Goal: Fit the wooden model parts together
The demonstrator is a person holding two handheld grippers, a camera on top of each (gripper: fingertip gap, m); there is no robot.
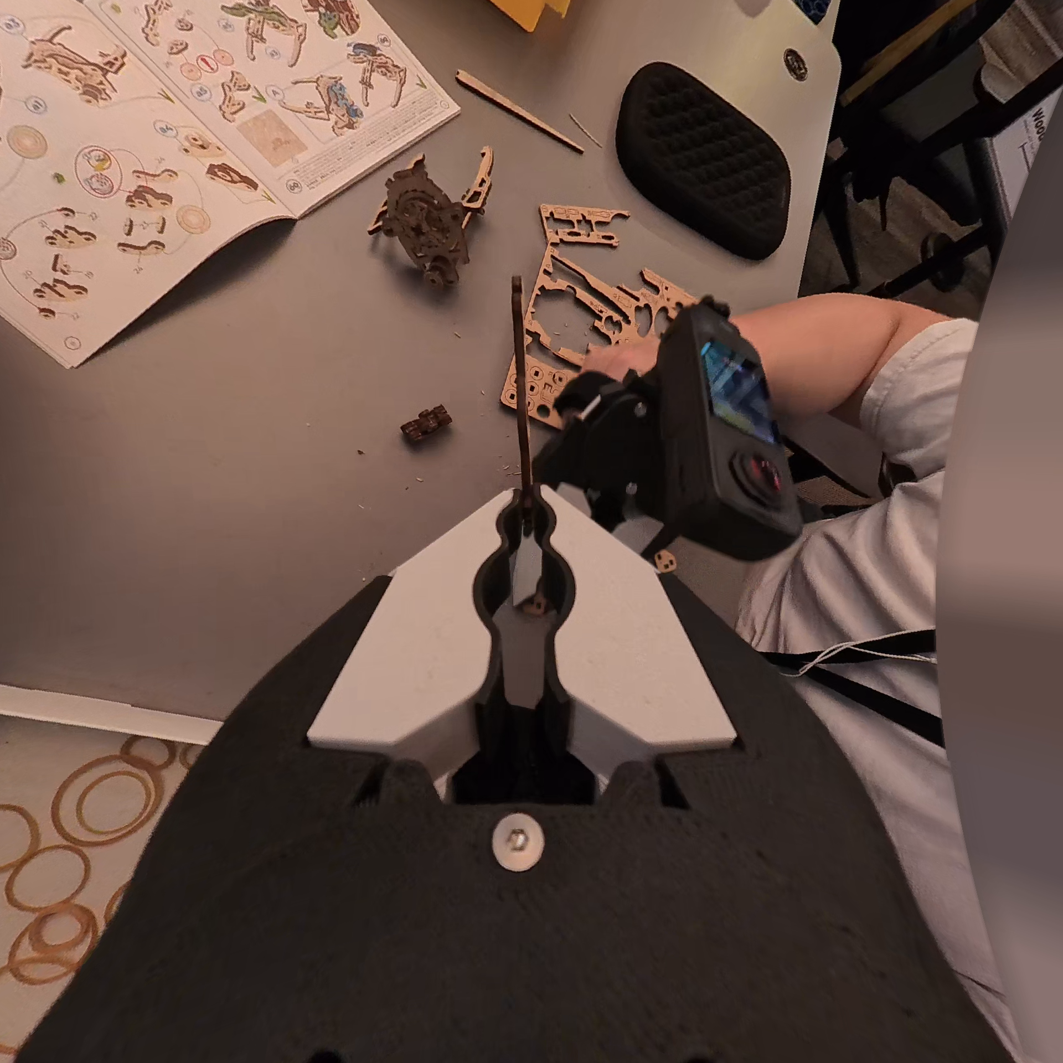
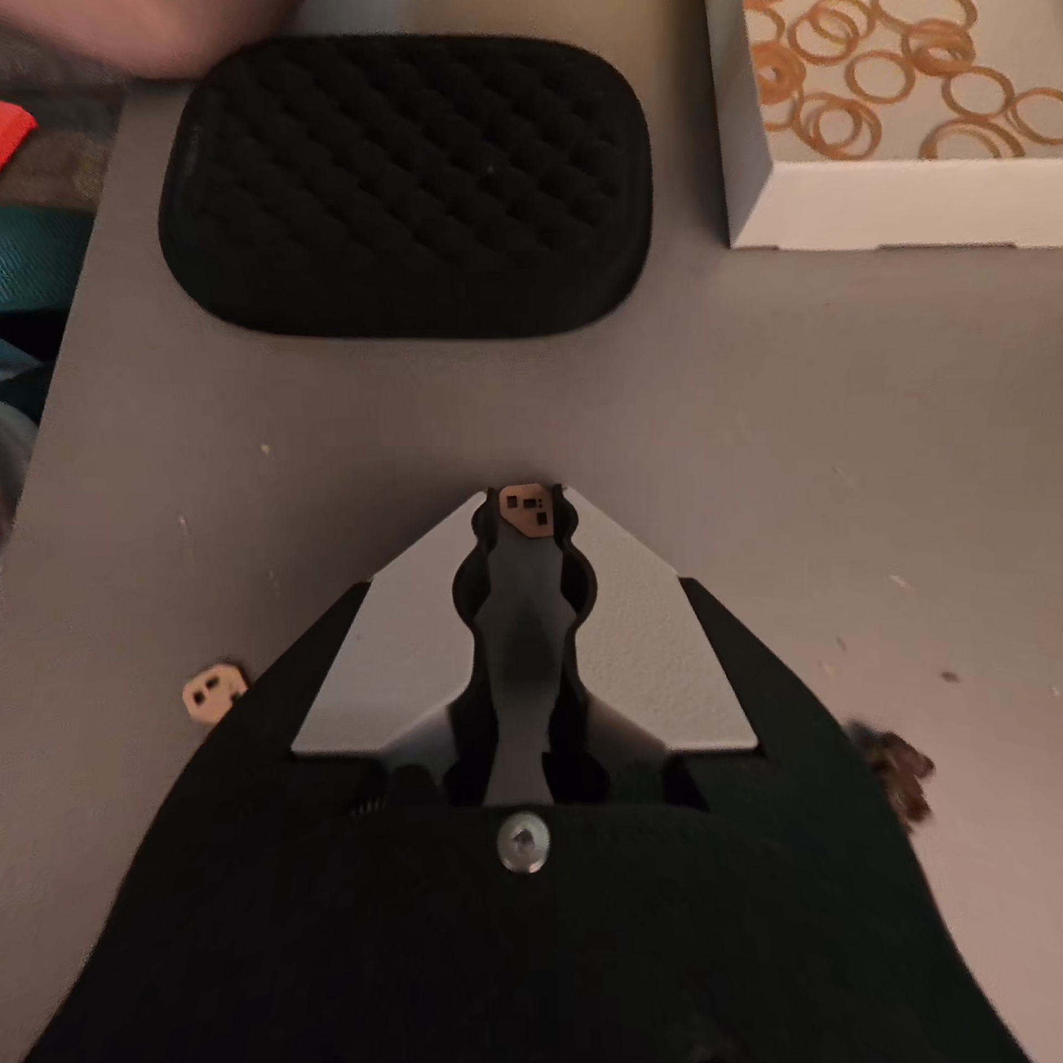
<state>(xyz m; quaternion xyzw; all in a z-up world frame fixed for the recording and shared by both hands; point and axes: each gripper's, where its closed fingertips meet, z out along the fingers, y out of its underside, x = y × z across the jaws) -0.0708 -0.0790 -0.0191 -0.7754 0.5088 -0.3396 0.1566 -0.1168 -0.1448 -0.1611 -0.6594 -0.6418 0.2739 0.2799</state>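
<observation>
My left gripper (image 1: 526, 503) is shut on a thin dark wooden strip (image 1: 519, 374), which sticks out edge-on past the fingertips, above the grey table (image 1: 259, 489). My right gripper (image 2: 524, 500) is shut on a small light wooden piece with square holes (image 2: 526, 512), held by its edges just above the table. The right gripper also shows in the left wrist view (image 1: 581, 397), over a light cut-out wooden sheet (image 1: 575, 287). A partly built dark model (image 1: 425, 224) and a small dark part (image 1: 425, 425) lie on the table.
An open instruction booklet (image 1: 172, 144) lies far left, with a black quilted pad (image 2: 402, 184) and a wooden stick (image 1: 517, 109) beyond. A second small light piece (image 2: 213, 699) lies left of my right gripper, and a blurred dark part (image 2: 891, 765) lies to its right. The white table edge (image 2: 886, 201) borders ringed carpet. One gripper's finger ends stand about 15 centimeters off the other's. The left tips stand about 20 centimeters off the partly built dark model (image 1: 425, 224).
</observation>
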